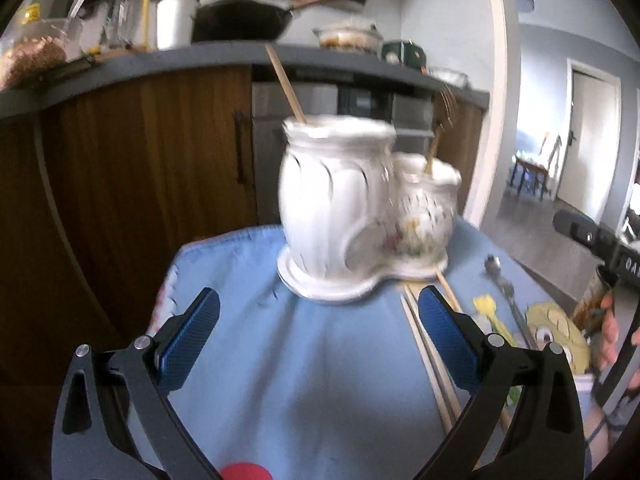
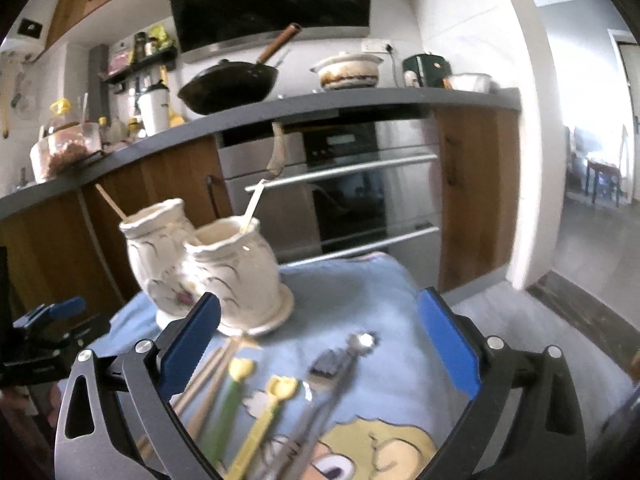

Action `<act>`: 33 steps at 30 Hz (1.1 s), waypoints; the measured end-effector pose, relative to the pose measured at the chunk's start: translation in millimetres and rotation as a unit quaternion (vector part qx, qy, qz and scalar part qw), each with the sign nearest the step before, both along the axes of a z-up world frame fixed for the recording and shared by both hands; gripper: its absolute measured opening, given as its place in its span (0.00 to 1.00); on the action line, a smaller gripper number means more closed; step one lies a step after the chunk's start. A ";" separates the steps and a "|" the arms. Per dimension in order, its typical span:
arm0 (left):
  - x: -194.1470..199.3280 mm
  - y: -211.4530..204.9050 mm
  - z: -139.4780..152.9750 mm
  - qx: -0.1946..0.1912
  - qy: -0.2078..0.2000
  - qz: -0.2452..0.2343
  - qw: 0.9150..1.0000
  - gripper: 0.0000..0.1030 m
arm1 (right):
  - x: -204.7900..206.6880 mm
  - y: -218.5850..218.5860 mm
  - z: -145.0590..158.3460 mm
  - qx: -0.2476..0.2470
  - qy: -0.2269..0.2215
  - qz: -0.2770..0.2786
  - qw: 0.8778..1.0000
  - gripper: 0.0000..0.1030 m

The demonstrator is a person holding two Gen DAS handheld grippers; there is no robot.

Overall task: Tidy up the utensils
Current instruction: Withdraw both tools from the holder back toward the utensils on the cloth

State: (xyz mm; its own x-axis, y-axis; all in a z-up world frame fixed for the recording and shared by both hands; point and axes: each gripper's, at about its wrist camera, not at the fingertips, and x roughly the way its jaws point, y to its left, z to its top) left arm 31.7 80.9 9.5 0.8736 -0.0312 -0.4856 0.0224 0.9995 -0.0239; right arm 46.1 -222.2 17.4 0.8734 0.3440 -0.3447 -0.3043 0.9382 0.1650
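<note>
Both grippers spread wide, nothing held. Left gripper (image 1: 319,334) blue ribbed pads hang over the wrinkled light-blue cloth (image 1: 312,380); wooden chopsticks (image 1: 430,356) lie by its right finger. Between right gripper (image 2: 320,336) fingers: yellow and green plastic utensils (image 2: 256,408), metal spoon (image 2: 340,364), all blurred. Ahead, glossy white ceramic twin-pot holder (image 2: 224,272) holds sticks.

Behind, grey kitchen counter (image 2: 360,101) carrying black wok (image 2: 228,82) with wooden handle, stained white pot (image 2: 347,70), green appliance (image 2: 426,68), white cup (image 2: 154,110), jar of brown grains (image 2: 60,152). Below, steel oven (image 2: 344,184), wooden cabinet doors (image 1: 160,148). At right, open doorway (image 1: 588,136), wooden chair (image 1: 532,168) beyond.
</note>
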 end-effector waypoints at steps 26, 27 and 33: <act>5.8 -24.7 -23.6 0.018 0.052 -0.048 0.997 0.95 | 15.5 32.9 -35.6 -0.064 0.104 0.044 0.992 0.94; 6.0 -27.6 -23.7 0.016 0.055 -0.055 0.997 0.95 | 18.1 30.4 -36.1 -0.062 0.107 0.038 0.992 0.94; 15.4 -57.4 -16.2 0.028 0.073 -0.092 0.993 0.95 | 26.3 9.0 -33.4 -0.070 0.103 0.002 0.992 0.93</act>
